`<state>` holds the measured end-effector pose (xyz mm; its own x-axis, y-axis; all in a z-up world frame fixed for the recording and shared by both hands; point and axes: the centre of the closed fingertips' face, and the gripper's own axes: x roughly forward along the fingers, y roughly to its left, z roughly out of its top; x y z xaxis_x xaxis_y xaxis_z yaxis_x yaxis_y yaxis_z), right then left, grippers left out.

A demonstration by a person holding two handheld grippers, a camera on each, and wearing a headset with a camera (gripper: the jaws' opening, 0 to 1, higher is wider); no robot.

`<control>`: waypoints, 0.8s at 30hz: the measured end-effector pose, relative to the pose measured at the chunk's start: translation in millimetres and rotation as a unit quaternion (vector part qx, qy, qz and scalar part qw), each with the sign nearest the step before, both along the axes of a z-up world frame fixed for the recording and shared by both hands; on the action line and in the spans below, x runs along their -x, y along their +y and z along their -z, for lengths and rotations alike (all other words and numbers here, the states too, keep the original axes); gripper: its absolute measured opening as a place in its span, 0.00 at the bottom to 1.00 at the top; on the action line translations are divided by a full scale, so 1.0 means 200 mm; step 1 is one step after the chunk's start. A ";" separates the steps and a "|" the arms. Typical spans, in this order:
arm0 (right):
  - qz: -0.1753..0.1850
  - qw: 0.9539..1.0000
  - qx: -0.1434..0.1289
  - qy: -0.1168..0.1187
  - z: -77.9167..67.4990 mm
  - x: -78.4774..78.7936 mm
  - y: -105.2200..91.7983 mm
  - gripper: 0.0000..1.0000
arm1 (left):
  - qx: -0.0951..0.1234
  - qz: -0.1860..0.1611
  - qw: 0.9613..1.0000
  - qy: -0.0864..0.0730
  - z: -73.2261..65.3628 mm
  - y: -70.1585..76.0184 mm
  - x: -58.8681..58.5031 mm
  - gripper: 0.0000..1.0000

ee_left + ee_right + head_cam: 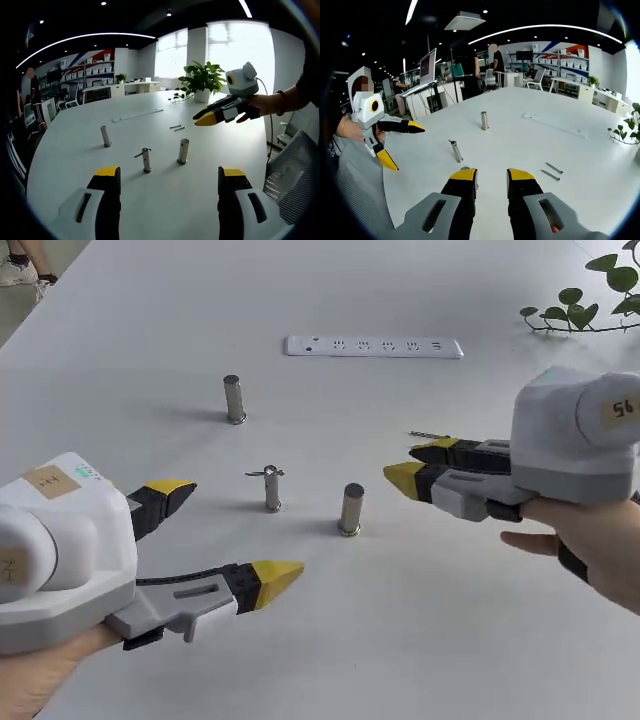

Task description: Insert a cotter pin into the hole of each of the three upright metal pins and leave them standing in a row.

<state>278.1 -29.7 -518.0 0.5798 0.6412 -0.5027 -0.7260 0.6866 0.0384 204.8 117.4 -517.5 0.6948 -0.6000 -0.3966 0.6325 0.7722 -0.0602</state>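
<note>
Your left gripper (242, 528), lower left, has its fingers wide and empty, the right gripper (399, 461) narrow and empty; only the centre metal pin (272, 490) carries a cotter pin (262, 473), so I'd fetch the loose cotter pin (425, 434) at centre right next.

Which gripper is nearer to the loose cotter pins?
Right. The right gripper hovers just beside the loose cotter pins; the left gripper is beyond the upright pins from them.

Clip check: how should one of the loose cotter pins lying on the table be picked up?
Pinch the nearer cotter pin across its thin shank, coming from above with the right gripper. It lies flat on the table, so only its long sides are reachable.
</note>
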 end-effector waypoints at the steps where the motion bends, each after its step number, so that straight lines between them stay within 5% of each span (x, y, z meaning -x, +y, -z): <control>1: -0.001 1.000 0.007 0.002 0.02 -0.01 -0.02 0.19 | 0.000 0.001 1.000 -0.001 0.00 0.00 0.00 0.80; 6: -0.013 0.998 0.053 0.010 0.15 -0.10 -0.12 0.18 | 0.002 0.002 1.000 -0.002 -0.01 -0.01 -0.01 0.81; 13: 0.008 0.997 0.079 0.012 0.25 -0.25 -0.25 0.15 | -0.002 0.004 1.000 -0.003 -0.01 -0.01 -0.01 0.80; 24: 0.008 0.993 0.120 0.019 0.32 -0.42 -0.32 0.15 | -0.007 0.007 1.000 0.003 0.01 -0.01 -0.01 0.77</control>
